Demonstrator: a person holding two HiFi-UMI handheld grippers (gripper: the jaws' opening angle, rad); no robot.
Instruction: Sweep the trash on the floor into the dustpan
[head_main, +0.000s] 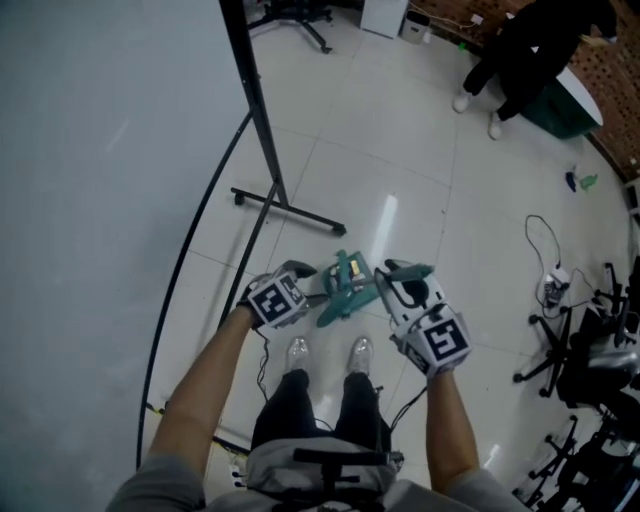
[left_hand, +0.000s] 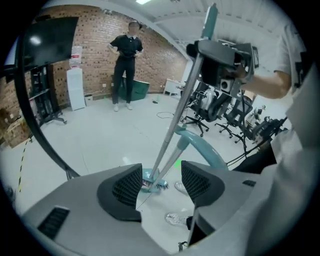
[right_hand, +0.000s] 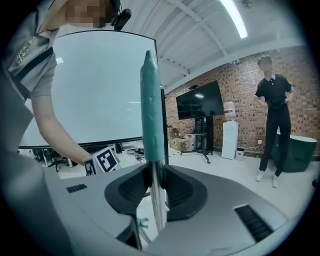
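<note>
Seen from the head view, a teal dustpan (head_main: 345, 287) with a brush head against it stands on the white floor just ahead of my shoes. My right gripper (right_hand: 156, 187) is shut on the broom's silver pole, just below its teal grip (right_hand: 151, 100). It holds the broom nearly upright. My left gripper (left_hand: 161, 182) is open with nothing pressed between its pads. Beyond its jaws I see the broom pole (left_hand: 175, 127), the dustpan's curved teal handle (left_hand: 202, 148) and the brush head (left_hand: 150, 182) on the floor. Small reddish bits lie by the brush.
A black wheeled stand (head_main: 285, 205) carrying a large white board (head_main: 100, 200) is close on the left. A person in black (head_main: 530, 50) stands at the far right. Office chairs (head_main: 590, 350) and a cable (head_main: 550, 285) crowd the right side. My shoes (head_main: 298, 352) are below the dustpan.
</note>
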